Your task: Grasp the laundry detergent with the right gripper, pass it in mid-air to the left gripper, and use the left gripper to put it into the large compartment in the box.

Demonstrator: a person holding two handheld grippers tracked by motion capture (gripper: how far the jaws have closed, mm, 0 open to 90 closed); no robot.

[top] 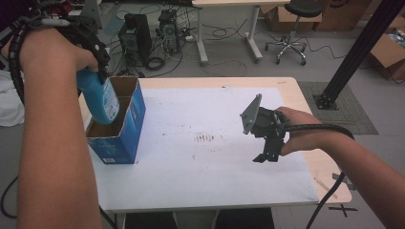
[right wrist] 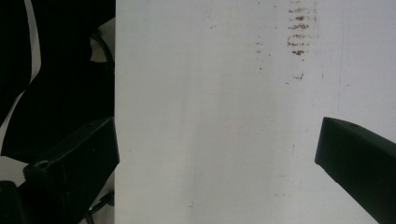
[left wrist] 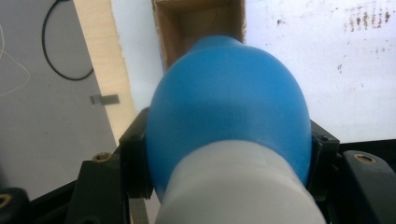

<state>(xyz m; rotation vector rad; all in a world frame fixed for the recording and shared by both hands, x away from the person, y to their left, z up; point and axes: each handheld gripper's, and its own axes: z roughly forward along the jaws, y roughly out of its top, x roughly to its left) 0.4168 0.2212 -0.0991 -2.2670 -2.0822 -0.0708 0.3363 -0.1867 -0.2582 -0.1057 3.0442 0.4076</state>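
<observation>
**Bottle heading into the box**

Left gripper (top: 98,64) is clamped on the blue bottle (top: 99,98), hanging base-down over the open blue box (top: 125,125) at nine o'clock. Best to lower it straight, clear of the cardboard walls. Right gripper (top: 268,153), jaws apart and empty, idles at three o'clock above the stained table (top: 200,181).

A white sheet (top: 200,143) covered most of the wooden table (top: 291,86) at the frame's centre, marked with brown smudges (top: 208,138). Two computer towers (top: 136,36) stood on the floor at upper left, a wheeled stool (top: 292,28) at upper right, cardboard boxes (top: 389,55) at far right.
</observation>
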